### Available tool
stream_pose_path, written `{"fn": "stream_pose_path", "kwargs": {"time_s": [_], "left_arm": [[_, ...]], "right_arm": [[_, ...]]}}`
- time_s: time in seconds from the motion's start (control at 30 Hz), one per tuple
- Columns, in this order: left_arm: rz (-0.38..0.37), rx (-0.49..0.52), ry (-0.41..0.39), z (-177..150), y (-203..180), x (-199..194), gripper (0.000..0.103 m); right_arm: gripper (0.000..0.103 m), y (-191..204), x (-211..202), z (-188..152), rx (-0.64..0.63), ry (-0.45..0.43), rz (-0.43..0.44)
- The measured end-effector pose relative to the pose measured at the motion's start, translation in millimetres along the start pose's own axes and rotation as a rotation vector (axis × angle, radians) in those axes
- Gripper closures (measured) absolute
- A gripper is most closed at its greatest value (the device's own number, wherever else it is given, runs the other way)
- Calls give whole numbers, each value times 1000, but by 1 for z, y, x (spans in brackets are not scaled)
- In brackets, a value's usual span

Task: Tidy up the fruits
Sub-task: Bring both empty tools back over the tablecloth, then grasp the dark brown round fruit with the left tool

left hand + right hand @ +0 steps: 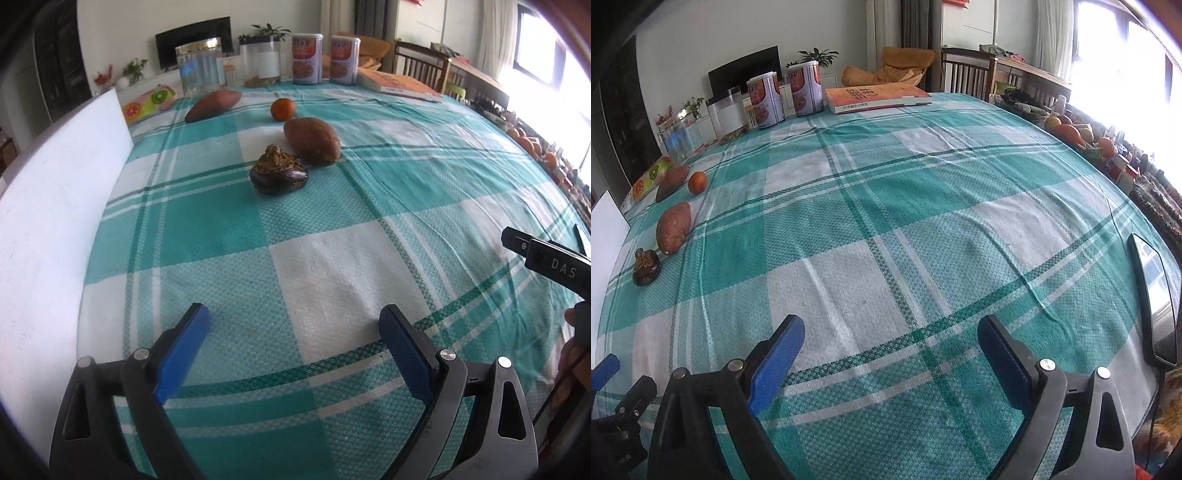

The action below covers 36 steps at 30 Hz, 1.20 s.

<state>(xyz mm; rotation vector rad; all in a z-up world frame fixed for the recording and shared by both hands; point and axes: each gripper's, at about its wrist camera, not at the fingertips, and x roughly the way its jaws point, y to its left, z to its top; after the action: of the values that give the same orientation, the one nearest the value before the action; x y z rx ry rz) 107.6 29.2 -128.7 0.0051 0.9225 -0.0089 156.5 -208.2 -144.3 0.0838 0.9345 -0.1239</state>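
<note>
1. We are holding the left claw [295, 354] wide over the checked tabletop [369, 229], nothing between its blue pads.
2. Well ahead of it are lying a dark eggplant [279, 176], a sweet potato [312, 140] just beyond, an orange [282, 109] and a second sweet potato [213, 106] farther back.
3. We are keeping the right claw [892, 352] wide and empty too; the produce is sitting far off to its left, by the tabletop's edge.
4. A white board [55, 206] is standing left of the fruits.
</note>
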Motion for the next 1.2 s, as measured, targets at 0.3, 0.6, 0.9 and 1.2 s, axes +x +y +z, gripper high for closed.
{"fn": "stream_pose_path", "kwargs": {"time_s": [0.3,0.6,0.9,1.2], "left_arm": [[9,0,2,2,-1,3,5],[8,0,2,2,-1,3,5],[2,-2,3,2,-1,3,5],[-103,-242,13,51,24,27,6]], "right_arm": [[0,4,5,0,-18,28,-7],[0,5,5,-1,-16,28,-5],[0,5,5,-1,-16,28,-5],[0,4,5,-1,-16,29,-5]]}}
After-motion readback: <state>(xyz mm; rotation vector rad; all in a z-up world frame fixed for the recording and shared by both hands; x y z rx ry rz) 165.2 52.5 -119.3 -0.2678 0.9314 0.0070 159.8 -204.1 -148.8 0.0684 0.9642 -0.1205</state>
